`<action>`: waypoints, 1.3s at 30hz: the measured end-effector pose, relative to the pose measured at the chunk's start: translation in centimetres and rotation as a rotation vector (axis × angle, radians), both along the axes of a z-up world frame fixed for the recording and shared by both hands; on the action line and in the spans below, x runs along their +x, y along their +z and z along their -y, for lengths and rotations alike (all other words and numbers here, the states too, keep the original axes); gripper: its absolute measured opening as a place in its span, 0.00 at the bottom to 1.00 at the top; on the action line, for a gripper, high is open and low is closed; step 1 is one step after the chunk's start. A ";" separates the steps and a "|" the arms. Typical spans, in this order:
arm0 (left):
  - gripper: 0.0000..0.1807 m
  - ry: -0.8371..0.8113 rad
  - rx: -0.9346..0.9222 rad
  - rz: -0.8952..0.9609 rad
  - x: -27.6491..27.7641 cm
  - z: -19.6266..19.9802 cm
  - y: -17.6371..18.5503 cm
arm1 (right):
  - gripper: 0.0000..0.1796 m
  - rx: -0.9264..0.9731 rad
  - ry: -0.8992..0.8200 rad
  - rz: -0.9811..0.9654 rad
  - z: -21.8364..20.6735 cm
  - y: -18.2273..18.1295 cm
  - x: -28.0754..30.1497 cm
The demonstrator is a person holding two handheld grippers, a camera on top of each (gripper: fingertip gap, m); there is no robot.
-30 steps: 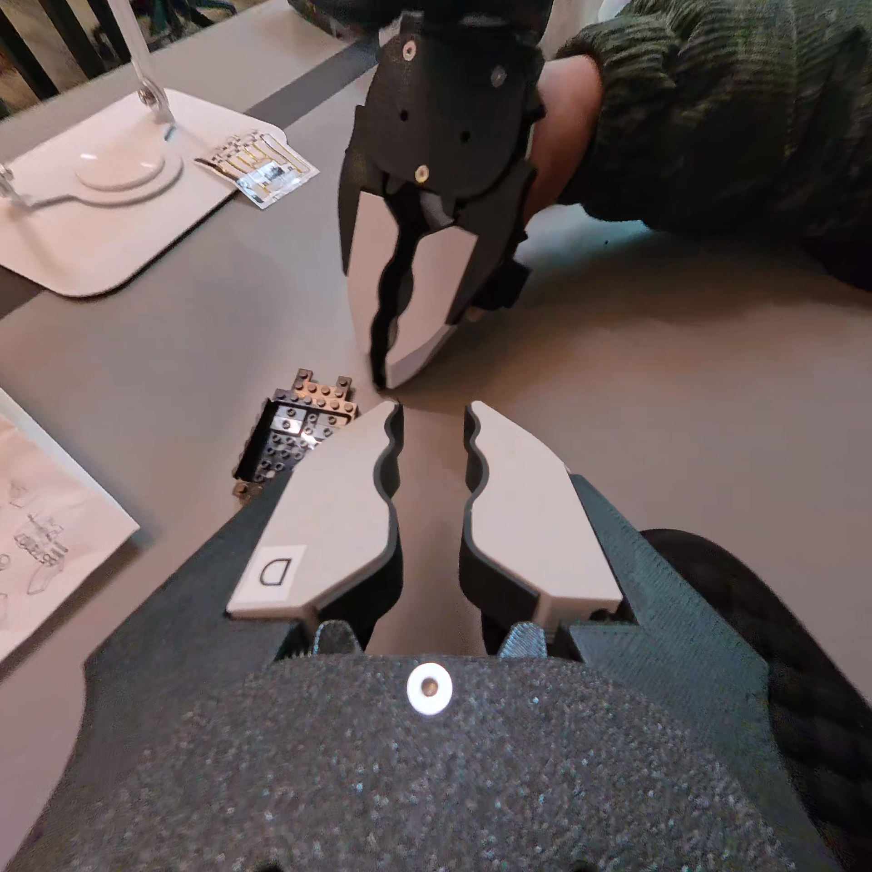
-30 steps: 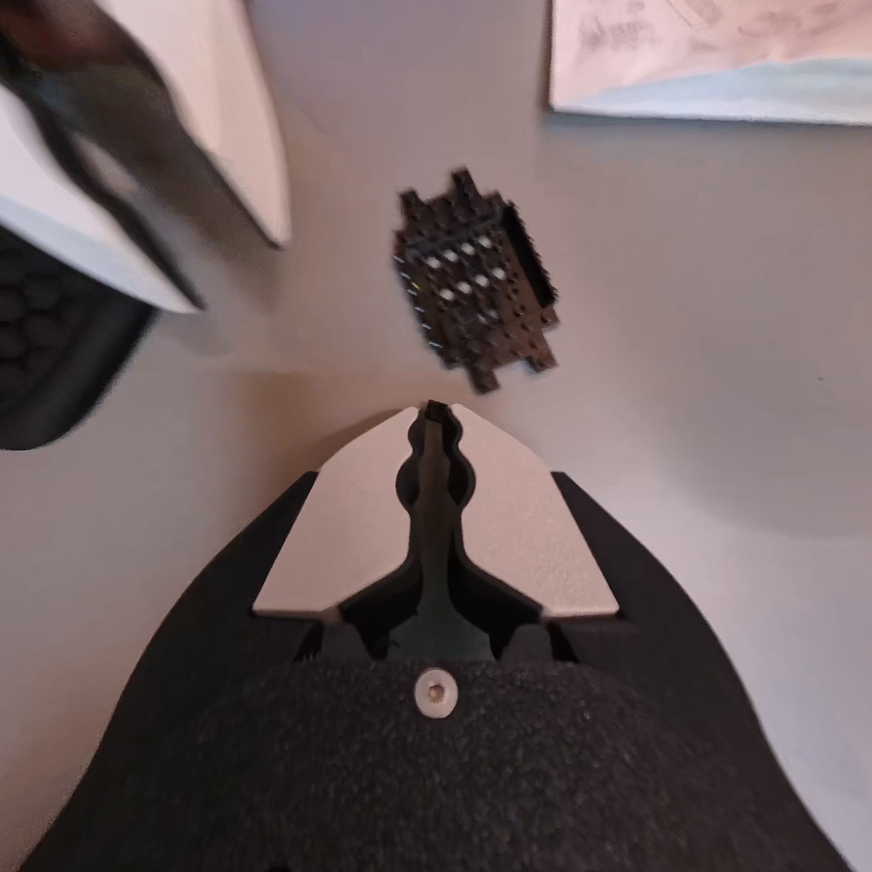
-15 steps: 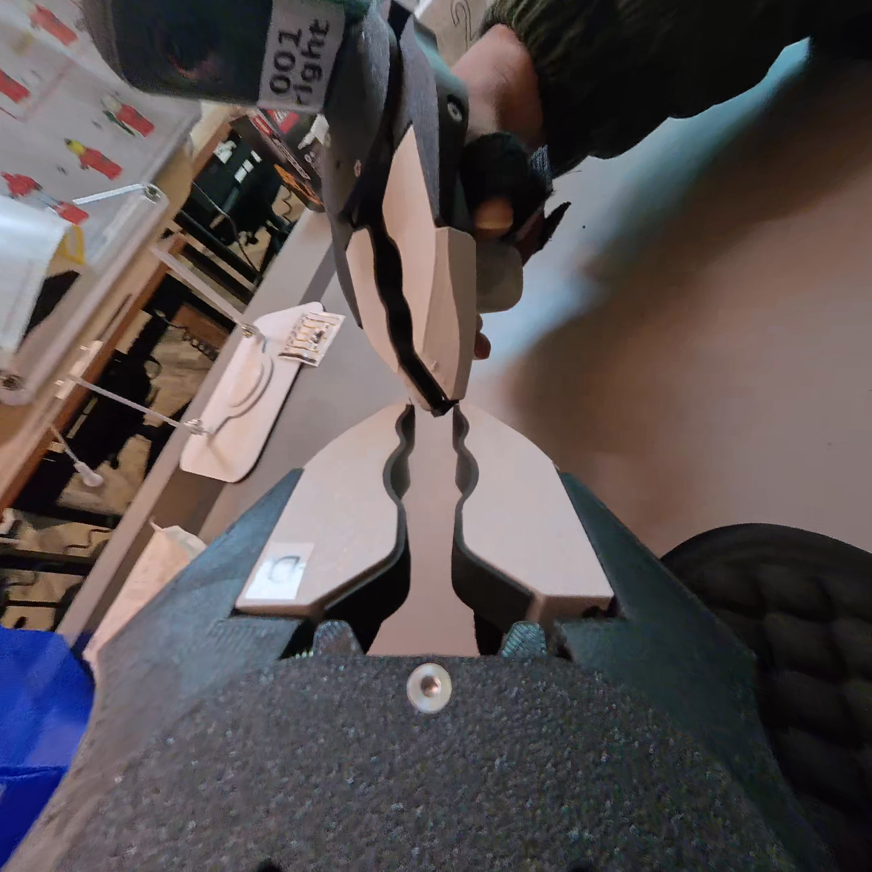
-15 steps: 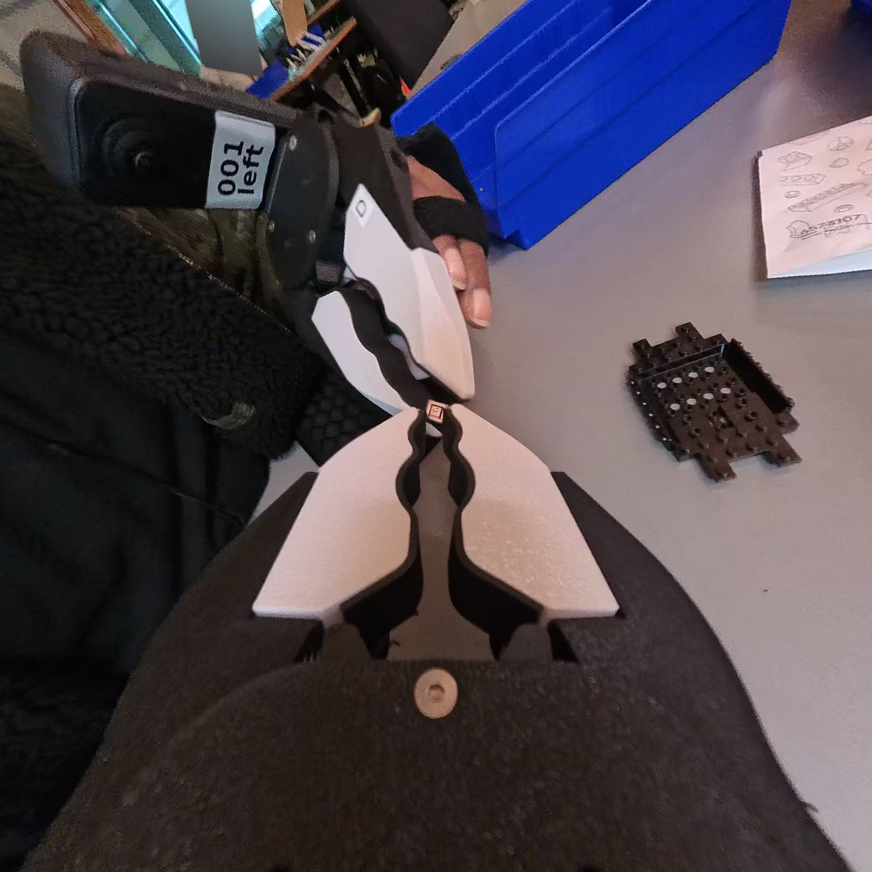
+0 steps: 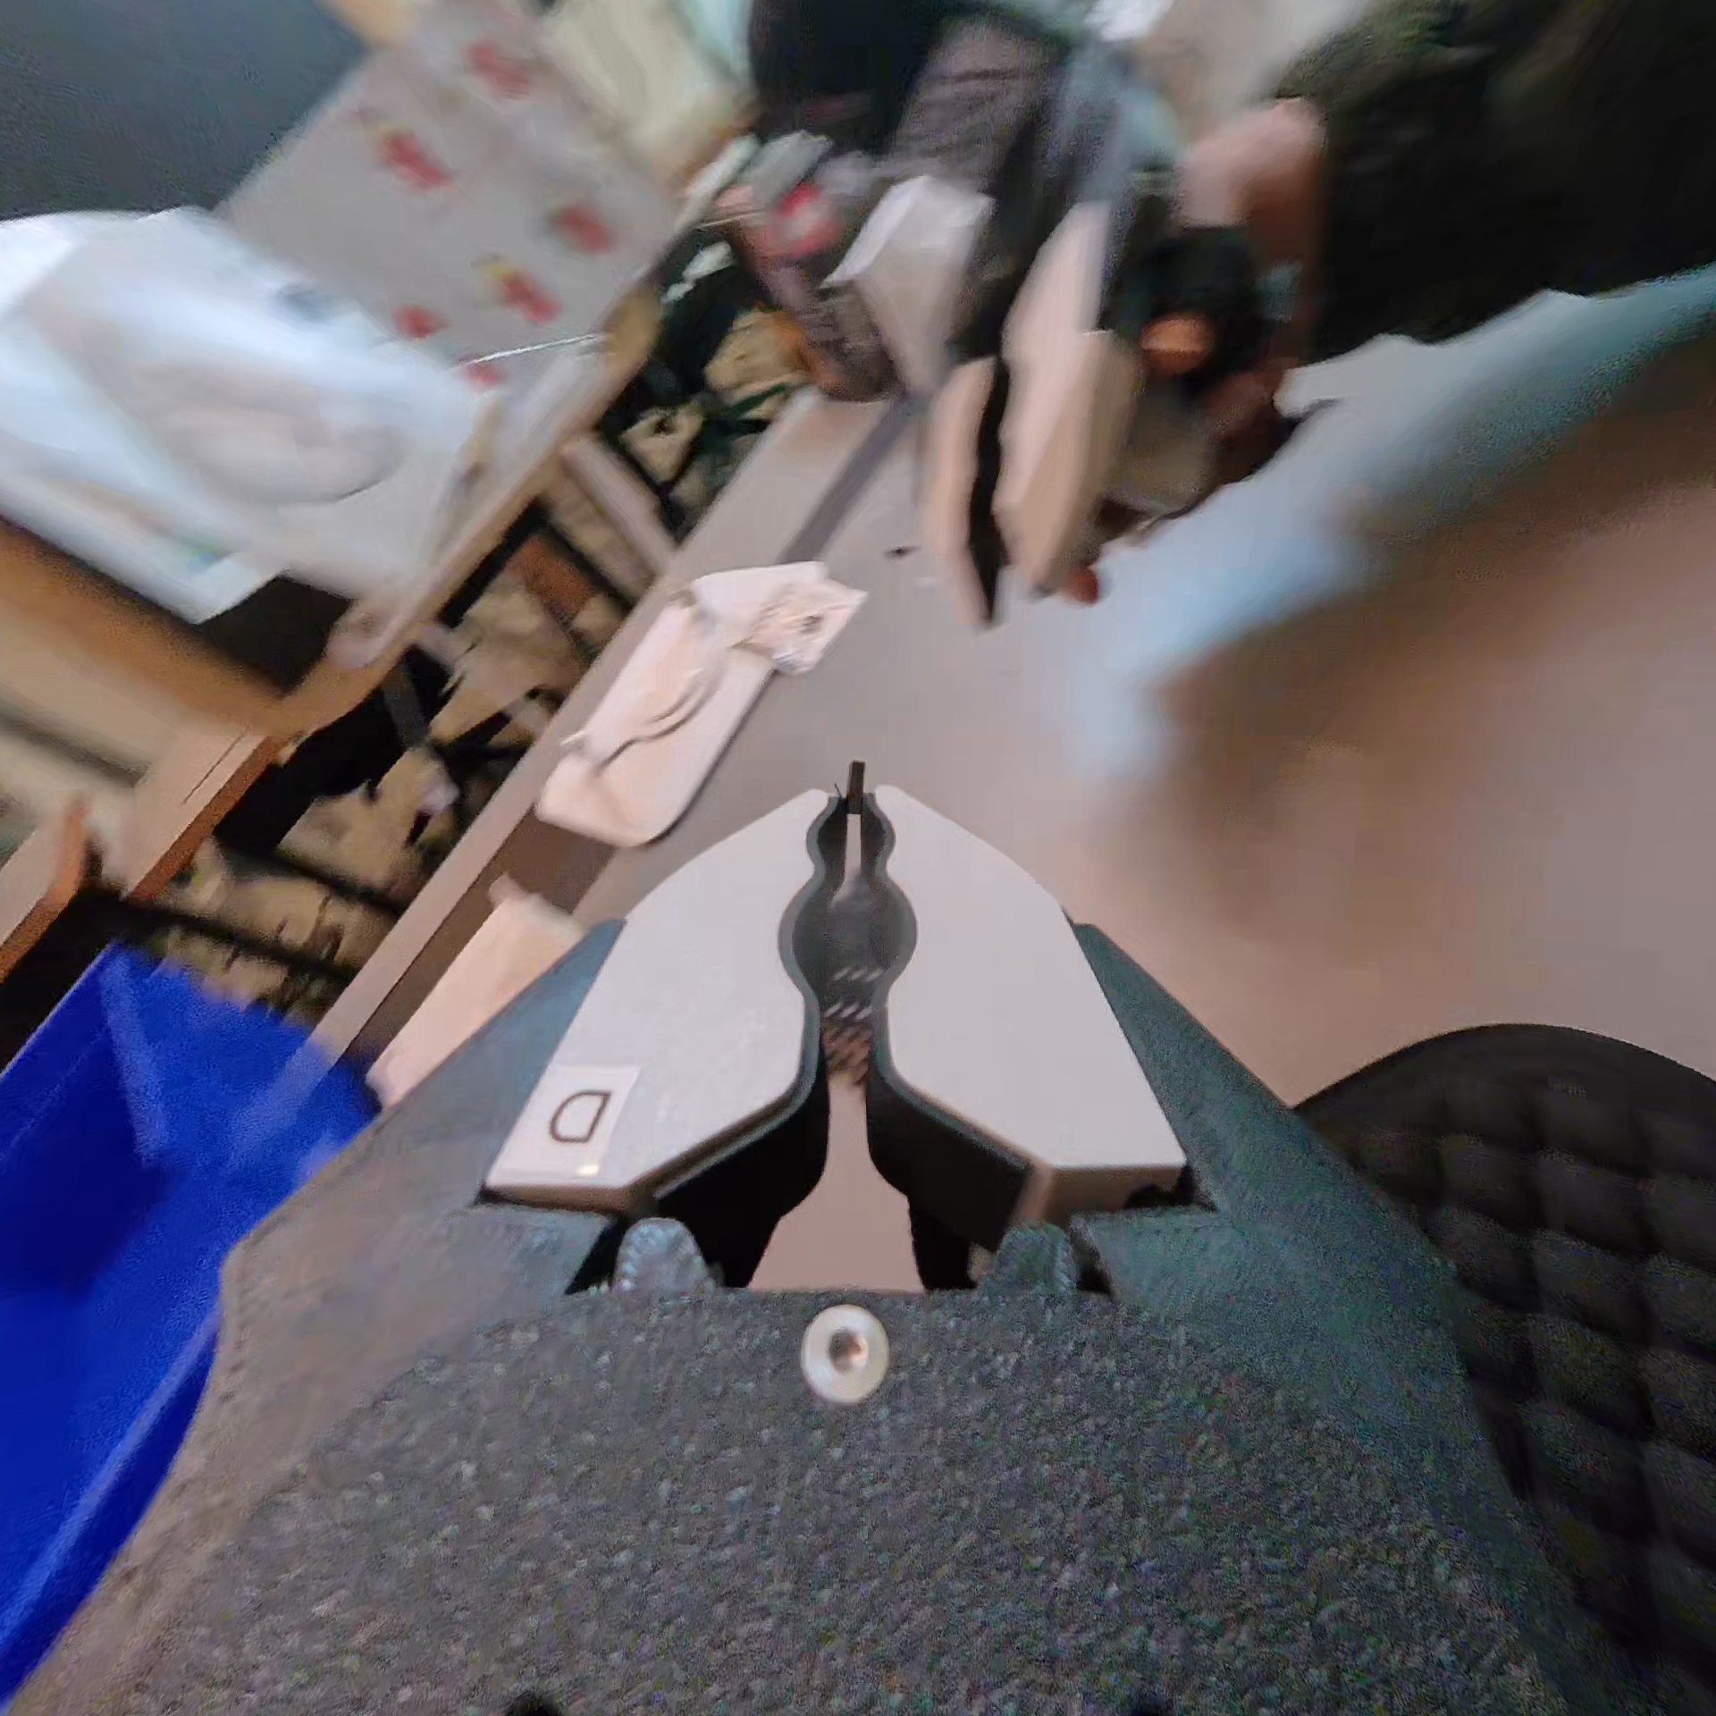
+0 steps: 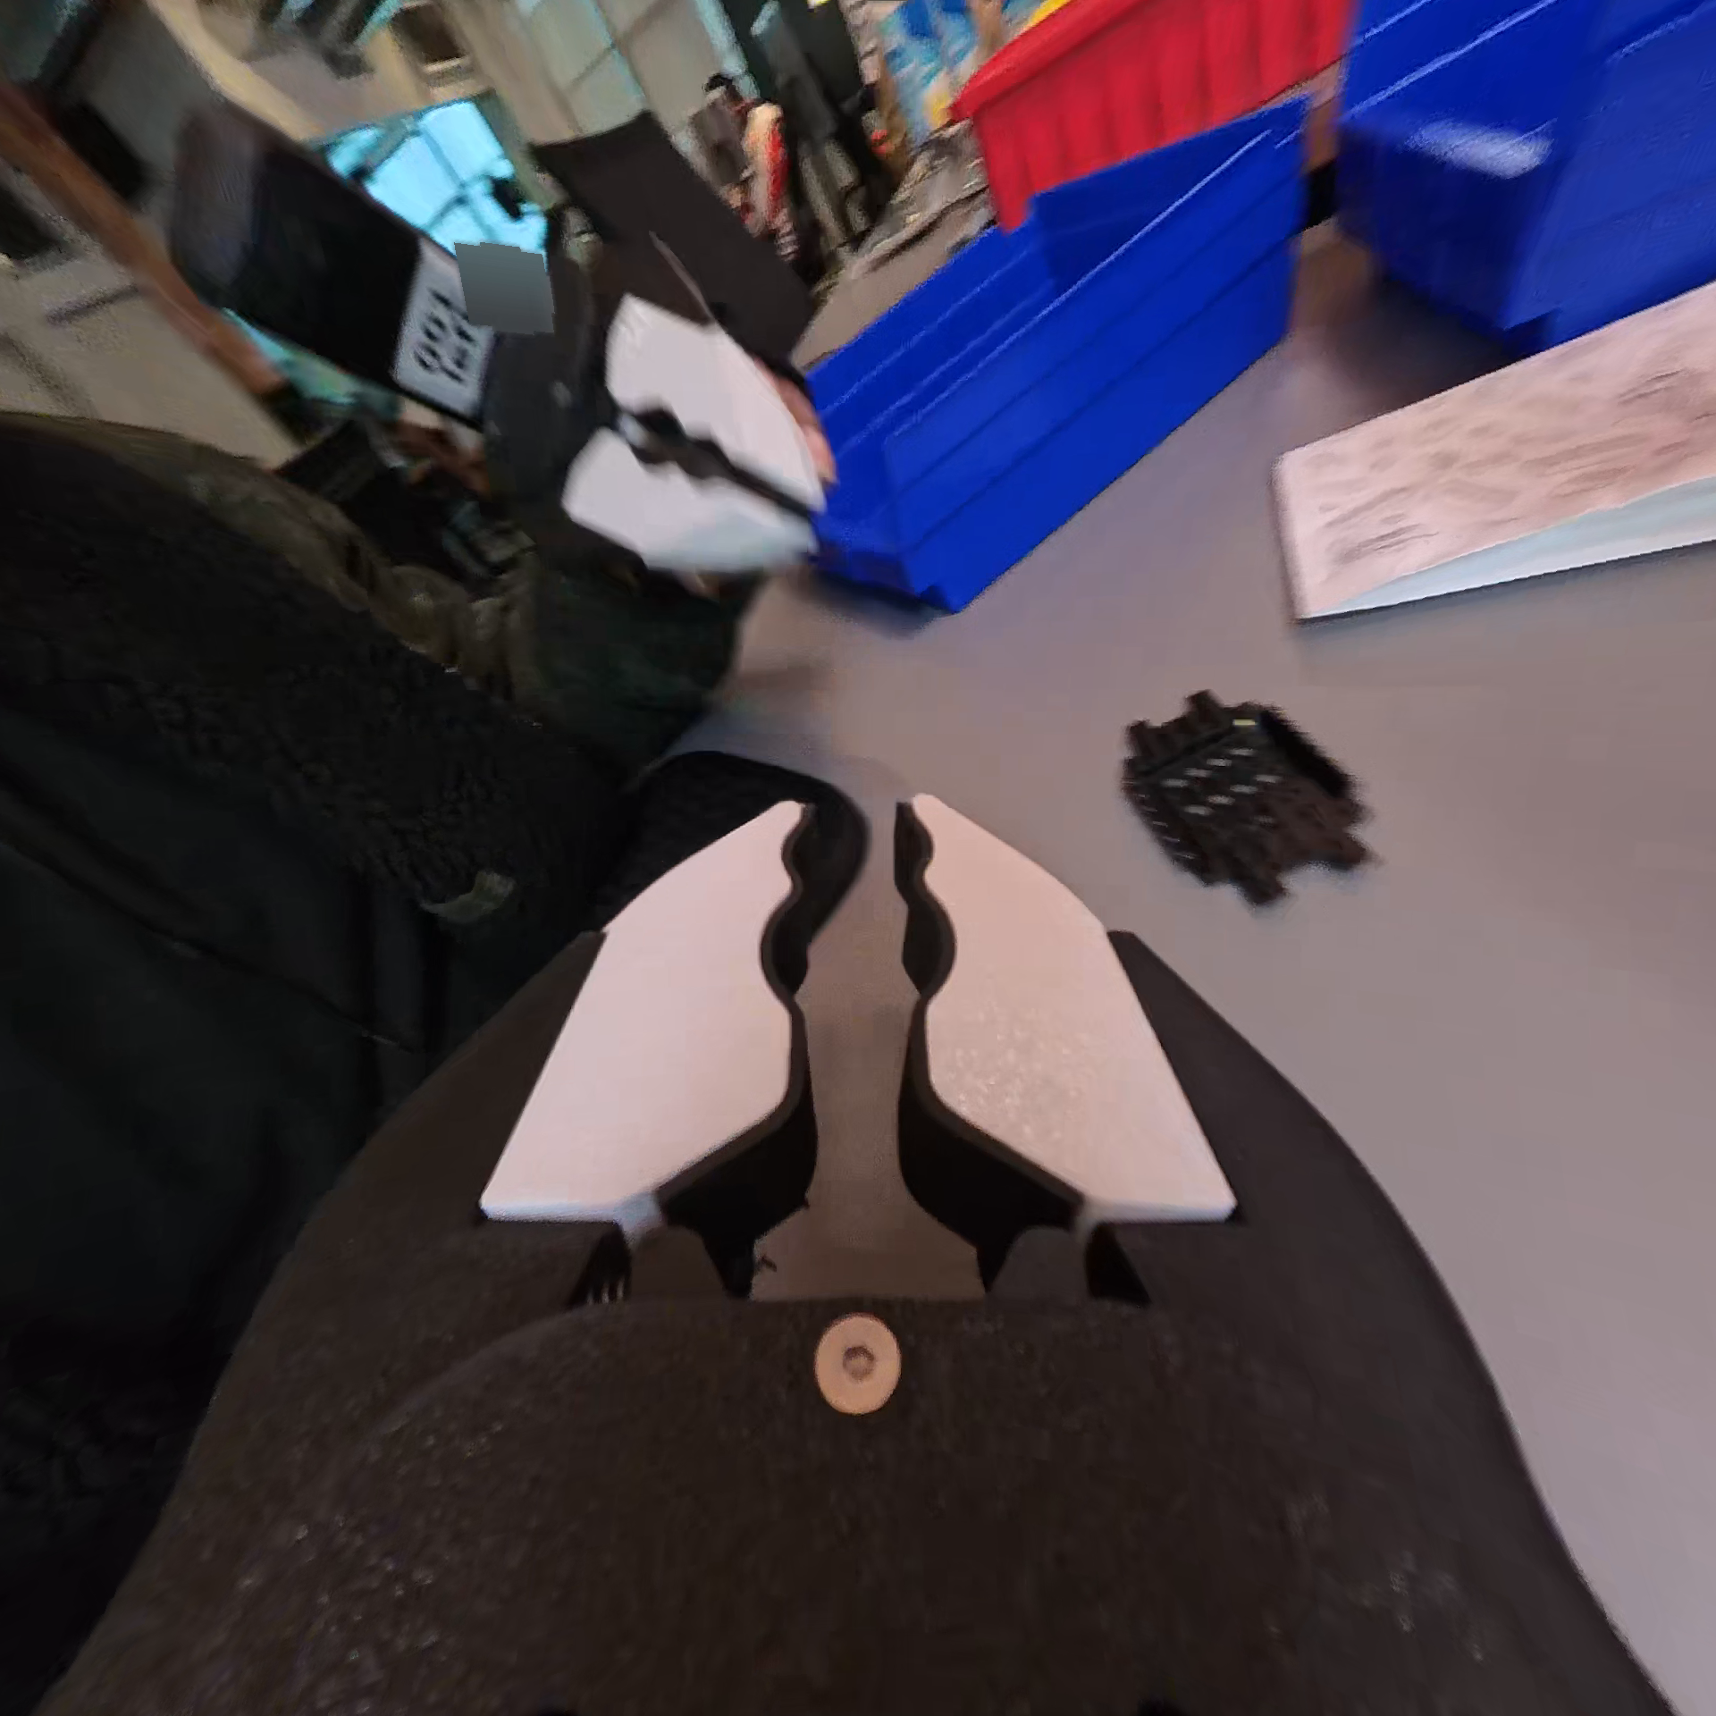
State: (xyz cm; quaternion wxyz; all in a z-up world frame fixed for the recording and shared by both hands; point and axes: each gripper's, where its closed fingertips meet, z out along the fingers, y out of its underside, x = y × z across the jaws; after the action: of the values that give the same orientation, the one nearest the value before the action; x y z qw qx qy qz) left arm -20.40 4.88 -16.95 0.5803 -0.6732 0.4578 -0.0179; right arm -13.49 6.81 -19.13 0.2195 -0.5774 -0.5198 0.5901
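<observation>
- Half a second ago the small dark piece [image 5: 855,800] sat pinched at the tips of the right gripper [image 6: 859,817]; now it sits at the tips of the left gripper [image 5: 852,806], and the two tools, which then met tip to tip, have drawn apart.
- Left gripper: clenched on that thin piece, whose end pokes out just past the fingertips, held up above the grey table [image 5: 1346,836].
- Right gripper: released, a clear gap between its fingers [image 6: 687,1003] and nothing in it, hovering over the same table near the person's dark sleeve [image 6: 232,743].
- Risk, as I judge it: the grasp is only at the very tip, so a quick swing or a slight loosening could let the piece slip out or twist; both views are smeared with motion, which suggests fast movement.
- A dropped piece so small and dark could be hard to spot against the sleeve or roll off the table edge.
- Black studded plate [image 6: 1244,799] lies flat on the table, to the right of the right gripper and apart from it.
- Farther out: a printed sheet [image 6: 1504,464] beyond the plate, blue bins [image 6: 1068,390] behind, and a white tray [image 5: 650,715] near the table's far edge.
</observation>
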 end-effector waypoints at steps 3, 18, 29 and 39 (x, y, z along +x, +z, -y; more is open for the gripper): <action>0.01 0.273 -0.082 0.183 -8.0 -0.2 3.5 | 0.09 0.073 -0.162 0.009 -3.6 0.3 2.8; 0.23 0.798 -0.596 0.385 -23.9 3.2 -5.0 | 0.09 0.051 -0.428 0.009 -8.7 -0.1 8.8; 0.36 0.561 -0.680 0.315 -17.2 3.1 -7.4 | 0.09 0.080 -0.429 0.020 -8.6 -0.2 9.0; 0.20 0.596 -0.599 0.218 -13.5 1.3 -7.6 | 0.09 0.128 -0.462 0.056 -9.2 -0.5 9.7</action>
State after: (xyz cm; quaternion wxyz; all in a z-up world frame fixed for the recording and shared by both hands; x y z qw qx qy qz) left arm -33.89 3.54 -24.55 0.3843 -0.9088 0.1541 -0.0524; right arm -3.80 15.96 -19.60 0.3704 -0.6819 -0.4162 0.4740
